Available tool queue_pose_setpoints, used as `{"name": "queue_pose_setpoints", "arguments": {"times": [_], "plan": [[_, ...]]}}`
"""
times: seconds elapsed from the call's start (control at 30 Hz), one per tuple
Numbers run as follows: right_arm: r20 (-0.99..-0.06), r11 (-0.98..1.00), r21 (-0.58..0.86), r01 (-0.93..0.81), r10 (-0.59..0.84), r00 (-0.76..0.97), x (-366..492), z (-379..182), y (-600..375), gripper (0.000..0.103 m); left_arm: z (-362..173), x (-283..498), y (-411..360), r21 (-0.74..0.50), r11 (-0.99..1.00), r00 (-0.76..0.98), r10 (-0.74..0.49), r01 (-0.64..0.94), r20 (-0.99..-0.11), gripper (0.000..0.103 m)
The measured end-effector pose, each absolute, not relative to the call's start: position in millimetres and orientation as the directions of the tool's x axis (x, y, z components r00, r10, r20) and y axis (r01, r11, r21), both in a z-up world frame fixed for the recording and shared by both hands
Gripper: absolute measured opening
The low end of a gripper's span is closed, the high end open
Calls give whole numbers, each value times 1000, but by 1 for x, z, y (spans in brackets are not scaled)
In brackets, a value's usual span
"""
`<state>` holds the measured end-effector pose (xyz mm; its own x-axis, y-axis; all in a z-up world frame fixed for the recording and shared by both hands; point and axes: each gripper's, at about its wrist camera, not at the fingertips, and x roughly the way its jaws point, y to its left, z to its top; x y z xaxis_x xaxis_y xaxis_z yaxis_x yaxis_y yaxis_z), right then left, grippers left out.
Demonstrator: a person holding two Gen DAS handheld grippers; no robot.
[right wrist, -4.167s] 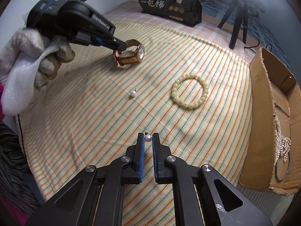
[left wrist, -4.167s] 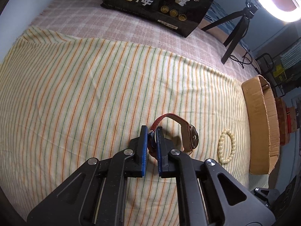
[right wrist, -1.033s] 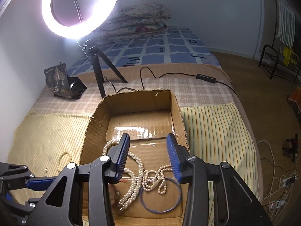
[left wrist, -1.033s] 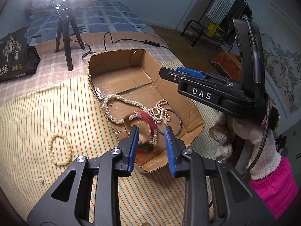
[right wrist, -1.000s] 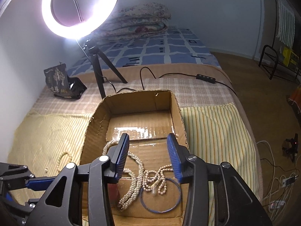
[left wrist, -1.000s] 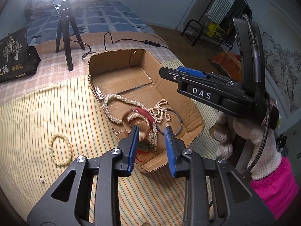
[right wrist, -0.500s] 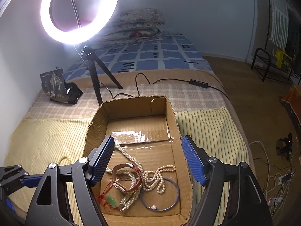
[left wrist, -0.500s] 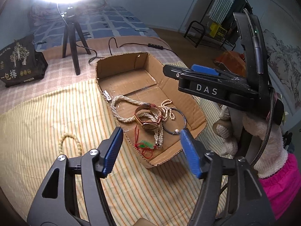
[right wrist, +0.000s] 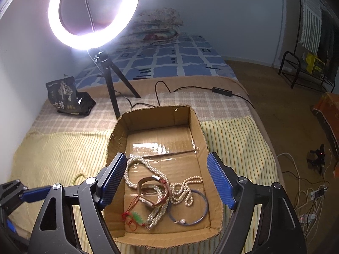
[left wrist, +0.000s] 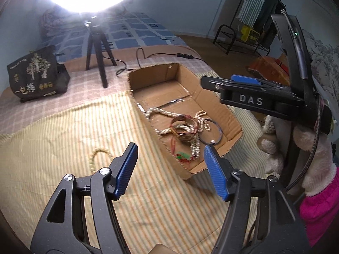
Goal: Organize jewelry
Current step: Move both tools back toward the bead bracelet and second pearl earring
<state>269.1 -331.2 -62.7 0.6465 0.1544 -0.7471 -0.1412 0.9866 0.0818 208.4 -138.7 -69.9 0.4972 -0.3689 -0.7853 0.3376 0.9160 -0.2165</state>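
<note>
An open cardboard box [right wrist: 197, 127] [left wrist: 231, 116] lies on the striped cloth. Inside lie a pearl necklace [right wrist: 135, 175], a brown-strap watch [right wrist: 155, 192] [left wrist: 184, 127], a blue bangle [right wrist: 203, 209], a pearl earring [right wrist: 181, 221] and a red-corded green pendant [right wrist: 136, 217]. A cream bead bracelet [left wrist: 95, 156] lies on the cloth left of the box. My left gripper [left wrist: 171, 169] is open and empty, above the cloth before the box's near corner. My right gripper [right wrist: 166, 181] is open and empty above the box; it also shows in the left wrist view [left wrist: 243, 84].
A lit ring light [right wrist: 93, 14] on a tripod [right wrist: 112, 84] stands behind the box. A black snack bag [right wrist: 67, 97] sits at the back left. A cable with a switch [right wrist: 220, 90] runs across the checked blanket. The bed edge drops to the floor on the right.
Both grippers opened wide and pulled back and up from the box. The watch and the pearl earring now lie in the box.
</note>
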Motion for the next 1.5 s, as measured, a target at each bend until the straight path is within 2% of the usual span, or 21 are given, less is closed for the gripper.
{"name": "queue_pose_setpoints", "arguments": {"times": [0.23,0.6,0.77,0.97,1.03,1.13,1.17,1.23,1.3,1.4,1.5], "plan": [[-753,991,47,-128,119,647,260,-55,-310,78,-64,199,-103,-168,937,539,-316,307,-781,67],[-737,978,-38,-206,111,666,245,-52,-253,78,-62,187,-48,-113,961,584,-244,252,-774,67],[-722,962,-37,-270,161,673,240,-58,-234,78,-69,189,-12,-110,972,596,-215,208,-774,66],[-747,927,-12,-376,241,619,237,-68,-205,78,-84,194,24,-127,981,561,-187,144,-807,66],[-763,917,-18,-398,245,598,237,-75,-195,78,-89,193,30,-141,980,544,-193,137,-816,53],[-790,907,-9,-422,252,559,238,-88,-183,78,-105,196,35,-189,973,491,-230,132,-840,46],[-801,904,0,-427,255,541,239,-93,-179,77,-109,196,36,-199,971,480,-237,130,-844,45],[-827,894,27,-447,271,493,242,-104,-172,63,-118,197,34,-225,965,450,-262,133,-854,43],[-845,889,47,-456,278,456,245,-115,-168,57,-124,196,31,-237,960,428,-278,148,-860,38],[-865,893,55,-446,265,425,249,-129,-166,56,-135,197,25,-254,955,395,-295,154,-870,38],[-878,897,62,-437,257,403,252,-139,-165,49,-147,200,20,-266,952,362,-303,150,-882,38]]}}
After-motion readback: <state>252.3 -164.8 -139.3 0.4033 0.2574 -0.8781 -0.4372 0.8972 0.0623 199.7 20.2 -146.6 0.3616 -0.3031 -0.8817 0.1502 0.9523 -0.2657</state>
